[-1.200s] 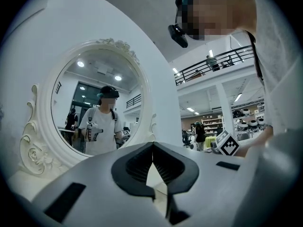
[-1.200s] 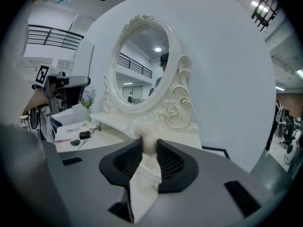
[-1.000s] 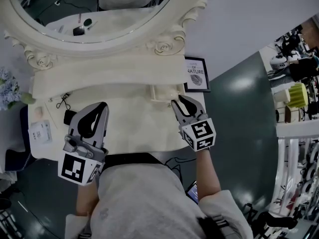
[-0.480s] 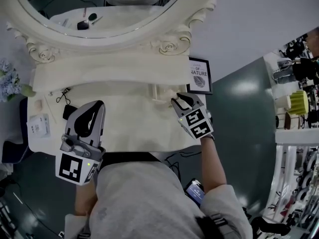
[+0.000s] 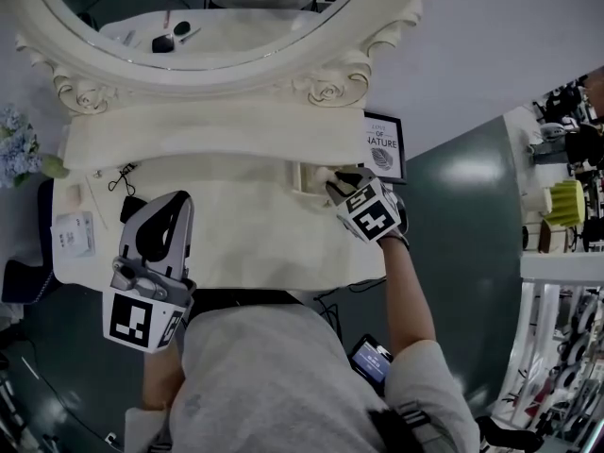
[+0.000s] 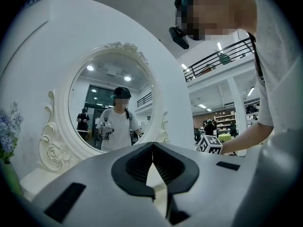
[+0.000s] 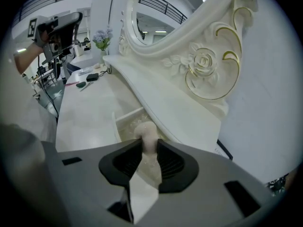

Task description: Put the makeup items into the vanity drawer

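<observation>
As the right gripper (image 5: 337,185) has dipped toward the small open cream vanity drawer (image 5: 301,183), its half-parted jaws grip a pale pinkish rounded makeup sponge (image 7: 147,135) just above the compartment, so release looks close. The left gripper (image 6: 152,151) hovers closed and empty.

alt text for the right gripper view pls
The right hand-held gripper grips a pale, rounded makeup item over the vanity's small open drawer. The cream mirror frame with a carved rose rises behind.
</observation>
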`<state>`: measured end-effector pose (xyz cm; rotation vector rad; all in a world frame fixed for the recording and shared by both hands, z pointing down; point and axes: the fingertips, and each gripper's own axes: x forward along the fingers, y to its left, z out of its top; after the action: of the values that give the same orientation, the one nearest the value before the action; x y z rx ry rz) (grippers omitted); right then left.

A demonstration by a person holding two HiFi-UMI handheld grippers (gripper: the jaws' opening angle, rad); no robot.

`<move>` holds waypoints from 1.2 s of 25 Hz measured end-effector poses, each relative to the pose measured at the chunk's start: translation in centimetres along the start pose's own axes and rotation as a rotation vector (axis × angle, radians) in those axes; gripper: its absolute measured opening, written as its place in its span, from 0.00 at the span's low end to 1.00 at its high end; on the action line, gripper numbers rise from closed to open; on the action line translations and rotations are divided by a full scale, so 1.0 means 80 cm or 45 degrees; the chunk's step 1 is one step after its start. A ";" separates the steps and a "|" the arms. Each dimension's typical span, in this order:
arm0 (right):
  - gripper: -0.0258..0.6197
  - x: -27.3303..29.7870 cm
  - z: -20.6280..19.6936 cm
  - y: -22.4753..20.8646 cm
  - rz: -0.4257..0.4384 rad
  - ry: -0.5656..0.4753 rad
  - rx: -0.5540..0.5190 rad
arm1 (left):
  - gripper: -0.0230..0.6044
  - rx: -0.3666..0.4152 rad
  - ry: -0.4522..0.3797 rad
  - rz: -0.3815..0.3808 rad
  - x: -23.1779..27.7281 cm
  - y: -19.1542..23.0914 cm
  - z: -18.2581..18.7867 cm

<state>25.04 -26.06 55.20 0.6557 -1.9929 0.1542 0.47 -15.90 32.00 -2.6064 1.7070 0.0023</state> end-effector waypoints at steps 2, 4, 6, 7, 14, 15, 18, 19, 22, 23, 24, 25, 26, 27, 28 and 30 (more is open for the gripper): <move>0.20 0.004 -0.002 -0.002 0.022 0.044 0.015 | 0.06 -0.001 0.003 0.007 0.001 0.001 -0.001; 0.20 0.009 -0.005 -0.005 0.026 0.089 0.027 | 0.06 -0.002 0.004 0.010 0.001 0.002 -0.002; 0.20 0.015 -0.008 -0.008 0.028 0.128 0.050 | 0.06 -0.002 0.005 0.014 0.002 0.003 -0.002; 0.20 0.018 -0.009 -0.009 0.034 0.143 0.069 | 0.06 -0.002 0.005 0.016 0.002 0.003 -0.002; 0.22 0.032 -0.014 -0.020 0.058 0.194 0.228 | 0.06 0.000 0.011 0.043 0.002 0.009 -0.003; 0.22 0.033 -0.016 -0.021 0.053 0.198 0.246 | 0.06 0.000 0.012 0.048 0.002 0.010 -0.003; 0.23 0.034 -0.019 -0.025 0.017 0.207 0.273 | 0.06 0.000 0.014 0.061 0.000 0.012 -0.003; 0.24 0.034 -0.020 -0.026 0.004 0.207 0.274 | 0.06 0.000 0.015 0.065 0.000 0.013 -0.004; 0.24 0.034 -0.019 -0.026 -0.008 0.196 0.279 | 0.06 0.002 0.016 0.078 -0.003 0.013 -0.003; 0.25 0.033 -0.018 -0.026 -0.002 0.188 0.282 | 0.06 0.003 0.016 0.082 -0.004 0.013 -0.003; 0.26 0.033 -0.017 -0.025 0.007 0.180 0.286 | 0.06 0.003 0.016 0.086 -0.005 0.013 -0.003; 0.27 0.033 -0.017 -0.025 0.016 0.171 0.290 | 0.06 0.004 0.016 0.089 -0.006 0.014 -0.003; 0.27 0.033 -0.016 -0.024 0.023 0.162 0.294 | 0.06 0.004 0.016 0.091 -0.007 0.014 -0.004; 0.28 0.032 -0.016 -0.023 0.027 0.153 0.298 | 0.06 0.005 0.017 0.093 -0.008 0.014 -0.004; 0.28 0.032 -0.016 -0.022 0.029 0.146 0.302 | 0.06 0.005 0.018 0.095 -0.009 0.014 -0.005; 0.29 0.030 -0.016 -0.022 0.027 0.132 0.306 | 0.06 0.009 0.016 0.094 -0.011 0.013 -0.004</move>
<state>26.07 -27.98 57.57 0.7630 -1.8981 0.4375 -0.82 -15.54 32.29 -2.5426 1.8026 -0.0179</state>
